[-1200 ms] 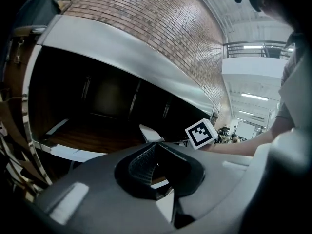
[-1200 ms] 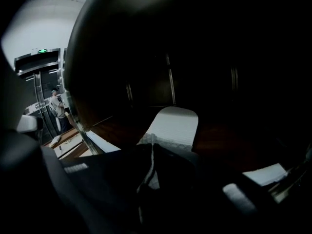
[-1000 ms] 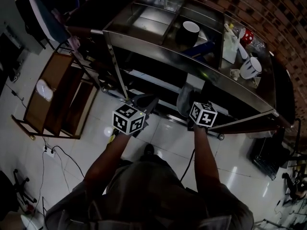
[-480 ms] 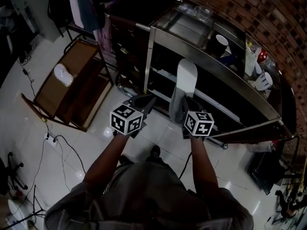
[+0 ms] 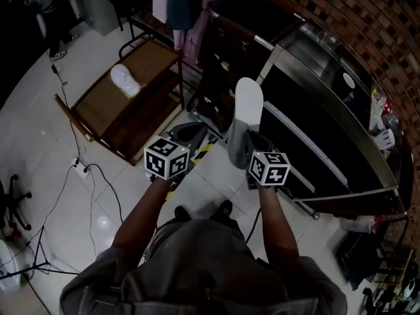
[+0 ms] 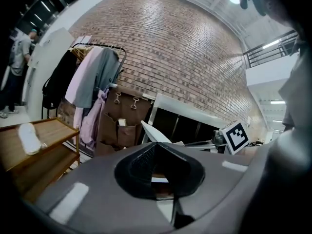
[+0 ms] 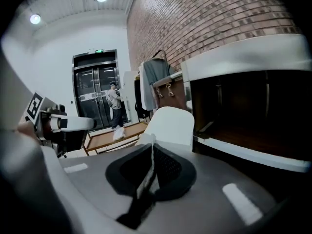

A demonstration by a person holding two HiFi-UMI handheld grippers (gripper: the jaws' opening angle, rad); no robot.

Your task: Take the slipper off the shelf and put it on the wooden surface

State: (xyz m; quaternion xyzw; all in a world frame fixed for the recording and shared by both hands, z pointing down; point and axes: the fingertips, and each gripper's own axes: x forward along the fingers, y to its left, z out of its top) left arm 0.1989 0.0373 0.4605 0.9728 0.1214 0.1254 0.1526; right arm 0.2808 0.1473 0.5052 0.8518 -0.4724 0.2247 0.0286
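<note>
A white slipper (image 5: 248, 104) sticks up and forward out of my right gripper (image 5: 244, 140), which is shut on its edge. In the right gripper view the slipper (image 7: 170, 126) rises just past the jaws of the right gripper (image 7: 151, 167), a thin white edge pinched between the dark pads. The slipper hangs over the floor between the steel shelf unit (image 5: 328, 130) and the wooden rack (image 5: 147, 61). My left gripper (image 5: 193, 133) is beside it on the left, shut and holding nothing; in its own view the left gripper (image 6: 157, 167) points toward the shelf.
A second white slipper (image 5: 126, 81) lies on the wooden rack's top. Hanging clothes (image 5: 177, 5) stand behind the rack. A power strip with cables (image 5: 79, 169) lies on the tiled floor at left. A person (image 7: 115, 101) stands far off by glass doors.
The view has swung left from the steel shelf toward the wooden rack. My right gripper has carried the slipper out of the shelf and over the floor. The left gripper has moved along with it.
</note>
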